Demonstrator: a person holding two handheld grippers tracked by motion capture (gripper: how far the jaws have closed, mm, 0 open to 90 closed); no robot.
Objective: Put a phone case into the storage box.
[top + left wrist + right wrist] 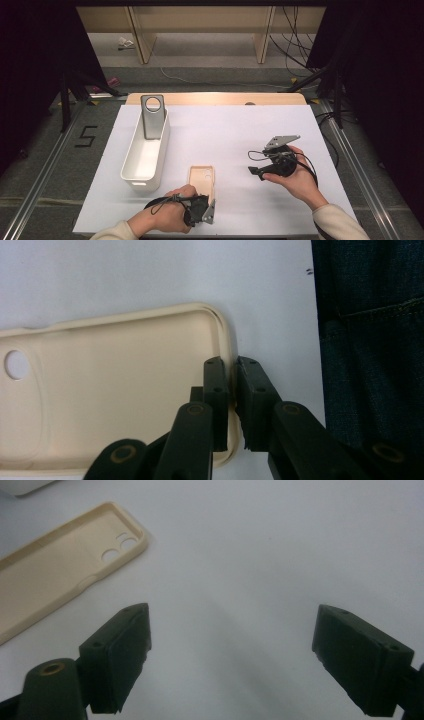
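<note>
A cream phone case [202, 180] lies open side up on the white table near the front edge. In the left gripper view the case [115, 390] fills the lower left, and my left gripper [233, 371] is shut on its side rim, one jaw inside the case and one outside. In the high view that left gripper [201, 206] sits at the case's near end. My right gripper [232, 645] stands open above bare table, nothing between its jaws; in the high view the right gripper [256, 171] is held to the right of the case. The case [55, 567] lies beyond its left jaw.
A long white bin [146, 150] stands at the left of the table with a grey phone case [152, 116] leaning upright in its far end. The white table sheet [235, 130] stretches between the bin and my right hand. Denim cloth [370, 340] shows past the table edge.
</note>
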